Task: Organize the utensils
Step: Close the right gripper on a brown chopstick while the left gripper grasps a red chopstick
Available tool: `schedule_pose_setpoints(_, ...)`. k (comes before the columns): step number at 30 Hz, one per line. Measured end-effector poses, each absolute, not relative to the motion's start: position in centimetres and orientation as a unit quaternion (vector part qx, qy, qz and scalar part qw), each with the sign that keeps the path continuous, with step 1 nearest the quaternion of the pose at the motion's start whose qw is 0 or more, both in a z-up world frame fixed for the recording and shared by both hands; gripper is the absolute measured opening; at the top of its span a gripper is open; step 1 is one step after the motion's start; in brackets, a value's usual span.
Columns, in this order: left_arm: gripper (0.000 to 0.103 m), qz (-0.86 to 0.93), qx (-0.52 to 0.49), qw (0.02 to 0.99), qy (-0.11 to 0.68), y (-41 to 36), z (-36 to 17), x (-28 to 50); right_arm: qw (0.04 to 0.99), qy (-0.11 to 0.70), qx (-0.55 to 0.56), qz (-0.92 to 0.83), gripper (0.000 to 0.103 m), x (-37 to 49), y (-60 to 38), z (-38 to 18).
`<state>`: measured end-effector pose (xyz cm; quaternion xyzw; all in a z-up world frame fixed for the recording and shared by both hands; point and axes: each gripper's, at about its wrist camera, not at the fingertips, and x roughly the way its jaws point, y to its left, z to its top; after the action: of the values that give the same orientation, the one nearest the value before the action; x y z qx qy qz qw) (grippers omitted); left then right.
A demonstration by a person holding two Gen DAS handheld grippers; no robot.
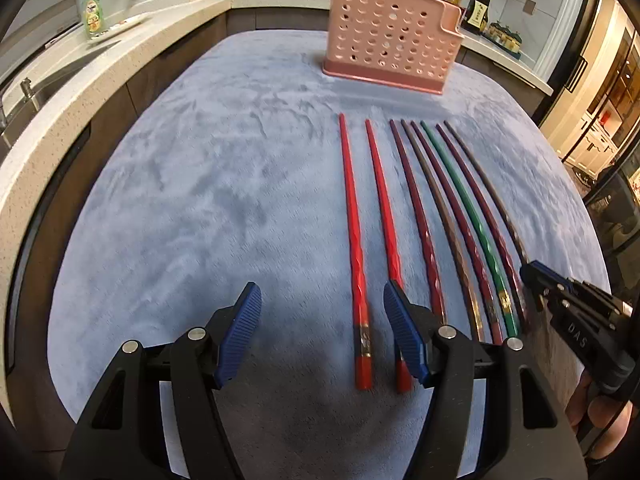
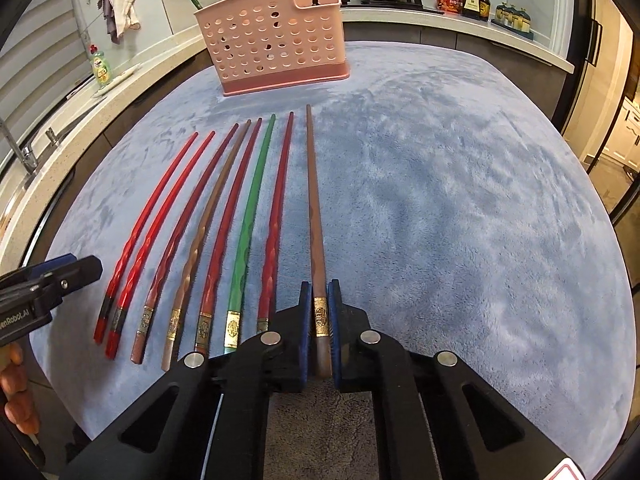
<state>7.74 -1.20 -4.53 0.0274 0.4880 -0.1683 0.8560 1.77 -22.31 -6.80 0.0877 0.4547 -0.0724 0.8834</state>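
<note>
Right claw [image 2: 319,320] clamped on the brown chopstick [image 2: 313,200]; left claw [image 1: 322,332] wide, empty.
Grip sits at the thick banded end; stick likely light, stiff, slick. Seven others lie beside it on the counter [image 2: 460,200], short of the pink holder [image 2: 272,48].

White letters "DAS" stand on the black body of the right hand-held gripper [image 1: 529,276] in the left wrist view. In the right wrist view, "enRobot.AI", cut off at the frame edge, stands on the black left hand-held gripper [image 2: 86,266]. Bottle labels are too small to read.
</note>
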Motion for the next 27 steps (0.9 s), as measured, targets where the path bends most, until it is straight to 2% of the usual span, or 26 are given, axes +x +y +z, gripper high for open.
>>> schedule_pose_setpoints(6,0.060,-0.171,0.038,0.848,0.500,-1.5,-5.6,7.2,0.883,0.454,0.092,-0.077,0.007,1.2,-22.7,-6.8)
schedule_pose_setpoints(12,0.052,-0.171,0.049,0.847,0.501,-1.6,-6.1,6.7,0.883,0.453,0.095,-0.078,0.007,1.0,-22.7,-6.8)
schedule_pose_setpoints(18,0.035,-0.171,0.051,0.846,0.502,-1.5,-6.3,6.7,0.883,0.453,0.095,-0.078,0.007,1.0,-22.7,-6.8)
schedule_pose_setpoints(23,0.014,-0.172,0.054,0.845,0.503,-1.5,-6.2,6.5,0.883,0.453,0.094,-0.078,0.007,1.0,-22.7,-6.8)
schedule_pose_setpoints(27,0.007,-0.178,0.051,0.841,0.508,-1.4,-6.1,6.7,0.883,0.453,0.093,-0.079,0.007,0.9,-22.7,-6.8)
